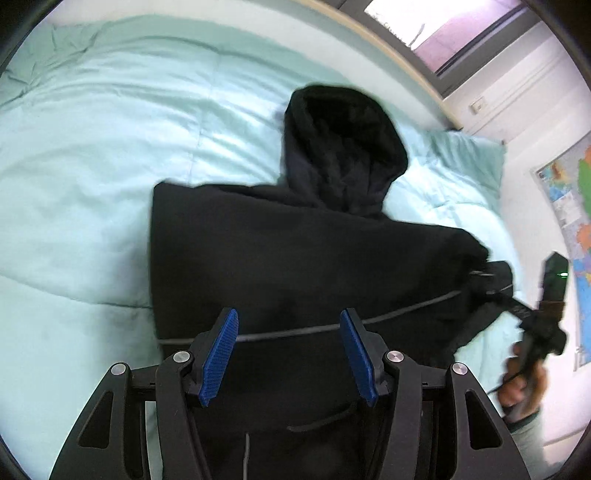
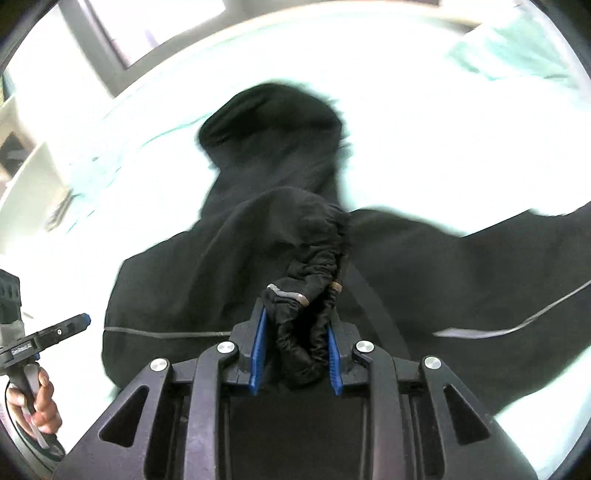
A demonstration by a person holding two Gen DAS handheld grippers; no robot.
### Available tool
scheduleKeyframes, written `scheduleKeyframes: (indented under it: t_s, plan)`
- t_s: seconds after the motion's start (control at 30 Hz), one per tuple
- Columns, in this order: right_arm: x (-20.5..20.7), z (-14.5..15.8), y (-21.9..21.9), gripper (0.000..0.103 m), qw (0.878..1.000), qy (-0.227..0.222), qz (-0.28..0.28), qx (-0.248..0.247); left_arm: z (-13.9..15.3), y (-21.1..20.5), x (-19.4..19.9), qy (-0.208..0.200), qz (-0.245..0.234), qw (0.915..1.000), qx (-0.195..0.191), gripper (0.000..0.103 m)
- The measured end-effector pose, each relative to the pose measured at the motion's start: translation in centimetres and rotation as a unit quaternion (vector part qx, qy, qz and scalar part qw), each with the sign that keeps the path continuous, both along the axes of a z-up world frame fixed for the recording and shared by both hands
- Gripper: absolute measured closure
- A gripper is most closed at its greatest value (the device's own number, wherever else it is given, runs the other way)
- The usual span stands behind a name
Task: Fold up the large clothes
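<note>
A black hooded jacket (image 1: 295,258) lies flat on the bed, hood (image 1: 343,147) pointing away, a thin grey stripe across its body. My left gripper (image 1: 290,325) is open and empty, hovering over the jacket's lower body. My right gripper (image 2: 297,325) is shut on the bunched cuff of the jacket's sleeve (image 2: 306,295) and holds it lifted over the jacket (image 2: 184,277). In the left wrist view the right gripper (image 1: 480,280) shows at the jacket's right edge, gripping cloth. In the right wrist view the left gripper (image 2: 74,325) shows at the far left, held by a hand.
The jacket rests on a pale mint duvet (image 1: 92,166) that covers the bed. A pillow (image 1: 469,155) lies at the head. A window (image 1: 461,29) and a wall map (image 1: 576,240) are beyond the bed. White shelving (image 2: 22,177) stands at the left in the right wrist view.
</note>
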State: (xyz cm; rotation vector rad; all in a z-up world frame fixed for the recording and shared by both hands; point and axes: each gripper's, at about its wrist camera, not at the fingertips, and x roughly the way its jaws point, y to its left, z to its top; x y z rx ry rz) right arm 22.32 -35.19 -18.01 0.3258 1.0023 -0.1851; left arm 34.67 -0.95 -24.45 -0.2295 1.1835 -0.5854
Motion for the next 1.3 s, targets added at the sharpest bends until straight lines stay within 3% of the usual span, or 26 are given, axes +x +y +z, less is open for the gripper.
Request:
scheduleKeyframes:
  t_s: [0.1, 0.23, 0.3, 0.4, 0.5, 0.6, 0.7, 0.8, 0.9, 0.93, 0.97, 1.03, 1.1, 1.3]
  plan:
    - [-1.4, -3.7, -4.4, 0.071, 0.998, 0.047, -0.045, -0.027, -3.9, -1.6, 1.4, 0.012, 0.013, 0.9991, 0.04, 0.044]
    - [-1.7, -12.4, -7.6, 0.072, 0.989, 0.124, -0.069, 0.039, -8.2, -1.8, 3.2, 0.043, 0.037, 0.9975, 0.042, 0.045]
    - [-1.9, -13.9, -7.7, 0.072, 0.99, 0.123, -0.06, 0.037, -8.2, -1.4, 3.6, 0.048, 0.043, 0.9974, 0.031, 0.045]
    - [-2.1, -13.4, -7.8, 0.071, 0.989, 0.129, -0.059, 0.032, -7.4, -1.1, 3.7, 0.055, 0.037, 0.9974, 0.027, 0.045]
    - [-2.1, -11.4, -7.5, 0.056, 0.988, 0.138, -0.065, 0.018, -5.7, -1.1, 3.2, 0.049, 0.026, 0.9977, 0.038, 0.045]
    - [-3.0, -6.2, -5.7, 0.047, 0.992, 0.1, -0.057, -0.042, -3.4, -1.2, 1.9, 0.034, 0.005, 0.999, 0.028, 0.045]
    - [-1.8, -3.4, -3.0, 0.032, 0.997, 0.053, -0.033, -0.04, -2.7, -2.5, 0.6, 0.017, -0.018, 0.999, 0.038, 0.045]
    - [1.0, -5.1, 0.6, 0.031, 0.997, 0.065, 0.009, -0.029, -4.4, -4.2, 0.6, 0.031, -0.025, 0.9962, 0.077, 0.045]
    - [3.0, -11.7, 2.9, 0.035, 0.983, 0.161, 0.036, -0.087, -6.7, -3.7, 0.7, 0.04, -0.008, 0.9937, 0.104, 0.045]
    - [2.8, -13.8, 3.1, 0.038, 0.977, 0.19, 0.035, -0.095, -7.1, -3.5, 0.8, 0.047, -0.005, 0.9941, 0.097, 0.046]
    - [2.3, -15.1, 2.9, 0.038, 0.978, 0.189, 0.028, -0.08, -7.4, -3.1, 0.9, 0.053, -0.001, 0.9949, 0.086, 0.046]
    - [1.7, -15.1, 1.7, 0.038, 0.985, 0.167, 0.002, -0.043, -6.8, -3.1, 0.9, 0.05, -0.006, 0.9948, 0.089, 0.046]
    - [1.9, -14.2, 1.4, 0.039, 0.984, 0.174, -0.013, -0.03, -5.6, -3.4, 0.3, 0.035, -0.02, 0.9937, 0.104, 0.045]
    - [-1.7, -6.9, 1.8, 0.039, 0.993, 0.108, -0.047, 0.015, -0.3, -1.7, -4.7, -0.002, -0.055, 0.9926, 0.109, 0.045]
